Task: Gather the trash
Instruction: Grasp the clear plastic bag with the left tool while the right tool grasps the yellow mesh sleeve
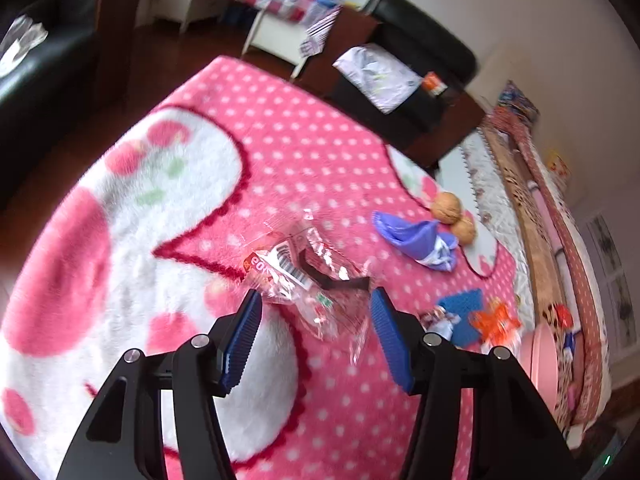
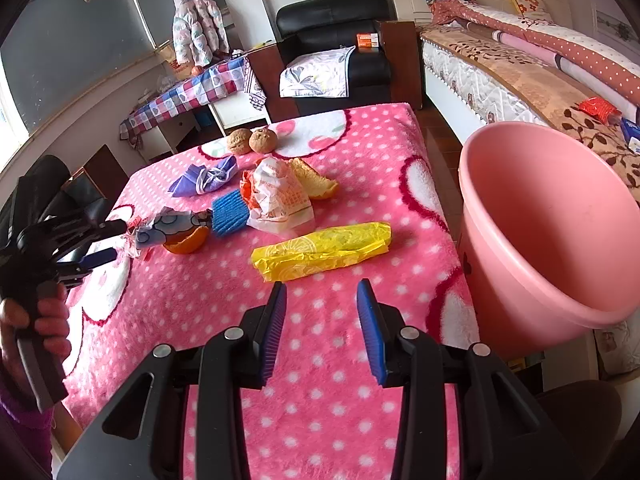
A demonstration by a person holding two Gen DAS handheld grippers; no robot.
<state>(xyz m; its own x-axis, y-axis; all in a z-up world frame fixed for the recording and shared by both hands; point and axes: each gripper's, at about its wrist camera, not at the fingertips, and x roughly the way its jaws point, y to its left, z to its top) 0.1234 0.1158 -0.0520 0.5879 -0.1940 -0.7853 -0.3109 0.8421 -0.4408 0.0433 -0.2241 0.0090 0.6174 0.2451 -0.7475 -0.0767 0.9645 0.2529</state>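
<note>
Left claw [image 1: 316, 304] gapes around clear wrapper [image 1: 316, 280], seemingly untouched.

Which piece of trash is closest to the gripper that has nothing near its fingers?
The yellow wrapper. It lies just ahead of the right gripper, nearer than the white-and-orange paper bag and the purple wrapper behind it.

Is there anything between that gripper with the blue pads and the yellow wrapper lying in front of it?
Nothing visible. The right gripper is open and empty, and only bare pink blanket lies between its tips and the yellow wrapper. The other litter sits beyond the wrapper, and the pink bucket stands off to the side.
</note>
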